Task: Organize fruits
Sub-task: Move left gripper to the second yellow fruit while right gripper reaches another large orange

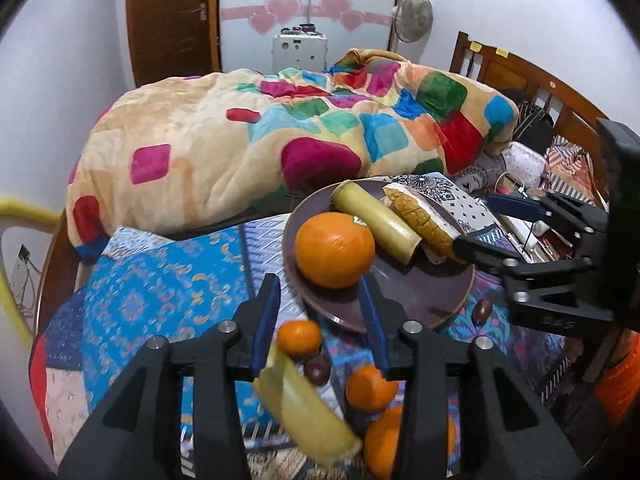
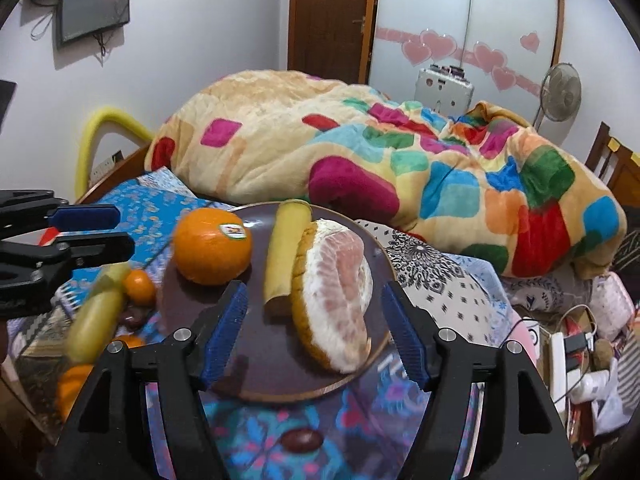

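A dark brown plate lies on the patterned bedspread. On it are a big orange, a yellow cane piece and a pomelo wedge. My left gripper is open just short of the plate; a second yellow cane piece, blurred, is below its fingers, apart from the pads. Small mandarins and a dark date lie beneath it. My right gripper is open around the pomelo wedge.
A colourful quilt is heaped behind the plate. Another date lies in front of the plate. More oranges sit near the front edge. Clutter and cables lie on the right by the wooden headboard.
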{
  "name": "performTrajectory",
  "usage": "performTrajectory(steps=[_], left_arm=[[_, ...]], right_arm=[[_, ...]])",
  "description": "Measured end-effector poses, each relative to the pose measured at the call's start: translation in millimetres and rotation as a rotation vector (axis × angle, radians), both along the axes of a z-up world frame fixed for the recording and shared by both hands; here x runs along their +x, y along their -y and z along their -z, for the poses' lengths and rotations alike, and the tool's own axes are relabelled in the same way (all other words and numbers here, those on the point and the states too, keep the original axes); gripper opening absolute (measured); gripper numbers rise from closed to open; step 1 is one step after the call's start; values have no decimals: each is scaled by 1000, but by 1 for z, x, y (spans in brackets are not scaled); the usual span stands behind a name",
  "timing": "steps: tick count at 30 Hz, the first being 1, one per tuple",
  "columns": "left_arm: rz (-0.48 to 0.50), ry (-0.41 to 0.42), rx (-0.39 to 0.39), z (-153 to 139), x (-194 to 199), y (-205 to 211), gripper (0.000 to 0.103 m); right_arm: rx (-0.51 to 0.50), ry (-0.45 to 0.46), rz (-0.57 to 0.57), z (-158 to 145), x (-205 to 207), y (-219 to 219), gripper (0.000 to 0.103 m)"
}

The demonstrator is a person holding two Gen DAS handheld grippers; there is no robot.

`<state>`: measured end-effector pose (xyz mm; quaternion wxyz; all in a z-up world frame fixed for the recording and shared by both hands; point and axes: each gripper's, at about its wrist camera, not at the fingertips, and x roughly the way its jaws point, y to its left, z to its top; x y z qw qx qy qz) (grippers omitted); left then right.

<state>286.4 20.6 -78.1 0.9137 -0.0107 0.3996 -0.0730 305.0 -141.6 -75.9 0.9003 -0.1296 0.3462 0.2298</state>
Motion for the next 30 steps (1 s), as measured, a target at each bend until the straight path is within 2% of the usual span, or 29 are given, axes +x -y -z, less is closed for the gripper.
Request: performTrajectory(steps=[2,5,7,12,20,27,30], left_arm=[[-15,16,-4,-5,-14,-6,50],[-26,41,2,-12,-36,-10,55],[-33,54,8,-15,-52,-14,59],[-63,69,18,-17,-92,-23,66],[-105,47,-2,-3,-132,-40,68],[-127,23,5,22,-148,-47,68],[-135,13,3,34,-149,-50,68]], right_arm=[[4,23,0,-8,-15,0,69],[8,76,10,-19,-40,-2,76],[11,111,11,-24,-58,-5,77],[65,112,-8,-26,-87,-12,79],[113,69,-37,8,-123,-28,81],[56,67,-47,29,-132,-46,81],[61,49,-55,35,-130,-52,81]])
